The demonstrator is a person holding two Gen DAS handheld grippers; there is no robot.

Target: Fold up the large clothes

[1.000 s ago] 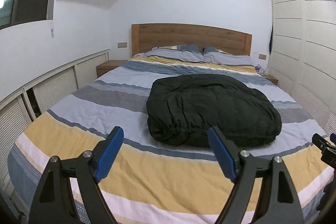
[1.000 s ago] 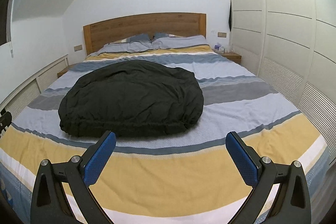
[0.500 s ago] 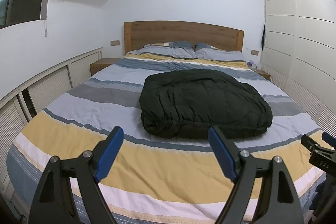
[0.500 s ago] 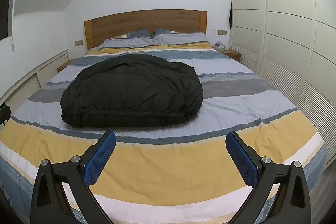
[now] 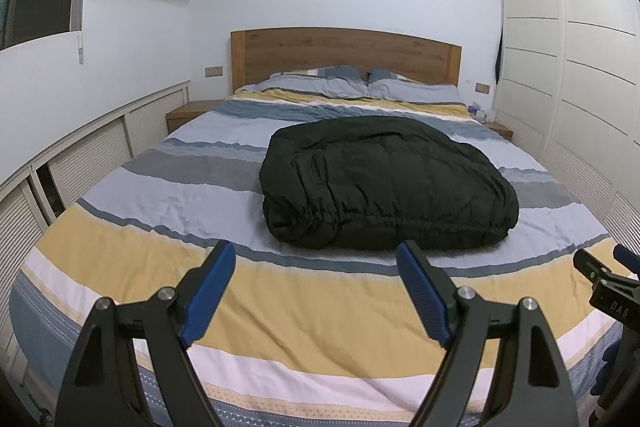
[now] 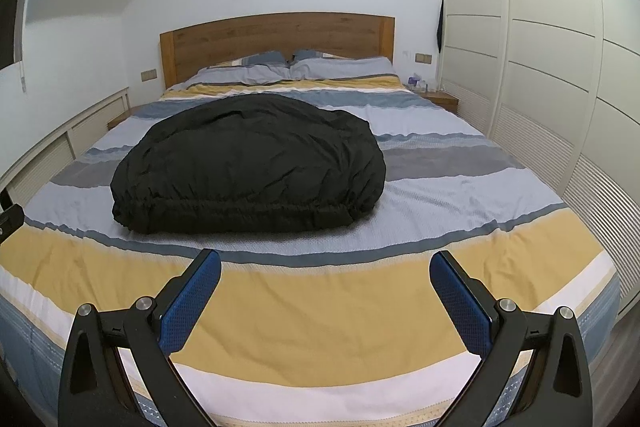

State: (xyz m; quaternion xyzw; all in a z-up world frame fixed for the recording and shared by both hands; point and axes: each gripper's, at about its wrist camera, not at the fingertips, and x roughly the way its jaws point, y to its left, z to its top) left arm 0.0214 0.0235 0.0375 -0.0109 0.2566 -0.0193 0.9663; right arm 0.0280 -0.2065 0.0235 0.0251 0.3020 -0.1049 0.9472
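Both wide open, empty: left gripper (image 5: 316, 261), right gripper (image 6: 325, 271); short of black jacket (image 6: 248, 163) on bed (image 6: 320, 307); best pinched gathered hem corners

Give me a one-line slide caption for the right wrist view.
Open right claw above the striped bed's foot, facing a bunched black jacket lying mid-bed.

White walls, wooden headboard (image 5: 344, 57), striped bed (image 5: 280, 307), panelled wardrobe (image 6: 540, 67).
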